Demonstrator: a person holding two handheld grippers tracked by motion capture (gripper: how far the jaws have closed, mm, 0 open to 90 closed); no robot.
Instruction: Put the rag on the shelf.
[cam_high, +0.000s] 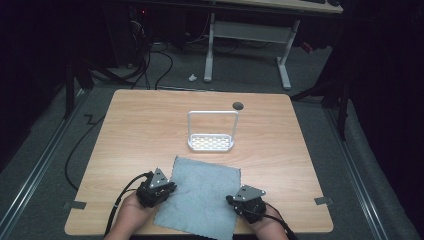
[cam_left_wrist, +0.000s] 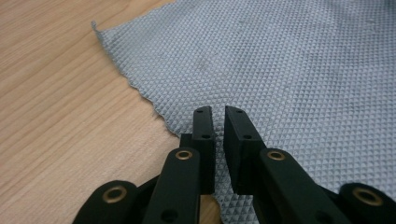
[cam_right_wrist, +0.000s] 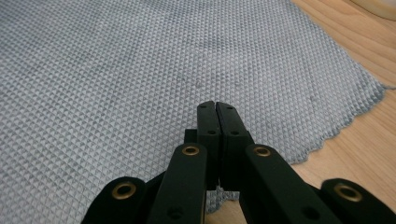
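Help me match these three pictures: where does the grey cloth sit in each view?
High view: grey cloth at the table's near edge, between both grippers.
Left gripper view: cloth fills the upper right.
Right gripper view: cloth fills the left and centre.
Shared landmark: its scalloped edge on the wooden table.

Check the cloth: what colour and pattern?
The cloth is grey-blue with a fine raised diamond weave, clearest in the right gripper view.

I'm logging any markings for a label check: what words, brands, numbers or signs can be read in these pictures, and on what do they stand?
None can be read.
grey cloth: woven pattern, no lettering.
white rack: no lettering to be seen.
wooden table: plain wood grain.
left gripper and right gripper: black jaws with brass rivets, no print.
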